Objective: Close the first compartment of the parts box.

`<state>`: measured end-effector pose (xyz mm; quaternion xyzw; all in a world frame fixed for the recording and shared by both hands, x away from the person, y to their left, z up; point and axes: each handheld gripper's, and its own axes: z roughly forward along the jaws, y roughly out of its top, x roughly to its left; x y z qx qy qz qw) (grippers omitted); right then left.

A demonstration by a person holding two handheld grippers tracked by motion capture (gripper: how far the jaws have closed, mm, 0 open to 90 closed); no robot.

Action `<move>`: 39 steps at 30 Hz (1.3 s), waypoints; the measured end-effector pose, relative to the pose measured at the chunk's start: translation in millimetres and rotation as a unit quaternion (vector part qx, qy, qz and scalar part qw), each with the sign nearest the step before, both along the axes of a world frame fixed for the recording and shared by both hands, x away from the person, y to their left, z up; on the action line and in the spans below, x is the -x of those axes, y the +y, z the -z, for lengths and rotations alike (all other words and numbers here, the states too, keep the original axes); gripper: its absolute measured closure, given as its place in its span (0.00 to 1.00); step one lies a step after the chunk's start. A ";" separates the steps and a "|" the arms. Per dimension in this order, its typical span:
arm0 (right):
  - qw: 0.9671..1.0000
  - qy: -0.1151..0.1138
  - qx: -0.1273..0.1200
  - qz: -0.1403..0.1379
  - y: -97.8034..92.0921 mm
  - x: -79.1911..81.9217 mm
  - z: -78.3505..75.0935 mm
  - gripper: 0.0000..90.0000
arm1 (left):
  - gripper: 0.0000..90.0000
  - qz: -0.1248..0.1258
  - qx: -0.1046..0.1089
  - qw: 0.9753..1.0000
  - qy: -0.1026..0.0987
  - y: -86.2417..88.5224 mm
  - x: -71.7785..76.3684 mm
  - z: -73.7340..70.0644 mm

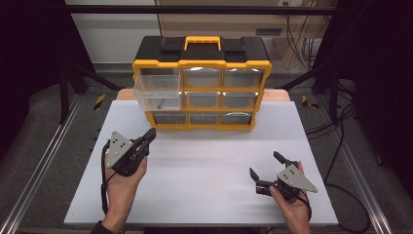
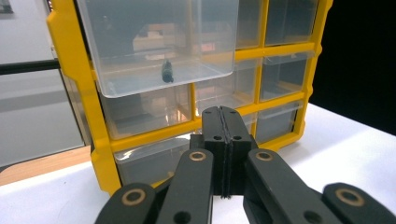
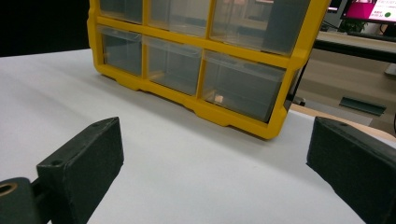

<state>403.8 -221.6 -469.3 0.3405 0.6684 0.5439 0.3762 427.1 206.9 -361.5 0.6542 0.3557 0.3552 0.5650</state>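
My left claw [image 1: 150, 136], jaws together, sits just below the organizer's [image 1: 201, 87] pulled-out top-left drawer [image 1: 158, 90], which holds what may be a small screw [image 2: 167, 71]; my right claw [image 1: 265, 164], jaws apart, is farther.

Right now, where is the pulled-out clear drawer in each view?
High view: pulled-out drawer, top left of the yellow organizer.
Left gripper view: upper centre, above the shut left tongs.
Right gripper view: not in it.
Shared landmark: the organizer's yellow frame.
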 end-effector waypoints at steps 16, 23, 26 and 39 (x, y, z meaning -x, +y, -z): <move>1.000 -0.003 0.002 0.001 -0.6 0.0 -0.2 0.04 | 1.00 -0.013 0.017 1.000 0.017 -3.1 -19.3 -18.0; 1.000 -0.001 0.001 0.000 -0.2 -0.7 0.4 0.04 | 0.99 -0.015 0.022 1.000 0.017 -9.5 -27.8 -27.5; 1.000 -0.001 -0.001 0.001 -0.6 -0.4 0.1 0.04 | 0.99 -0.013 0.012 1.000 0.021 -14.9 -29.5 -25.8; 1.000 0.000 0.002 0.003 -2.3 -1.3 0.9 0.04 | 0.99 -0.043 0.022 0.999 0.013 -15.5 -49.1 -32.2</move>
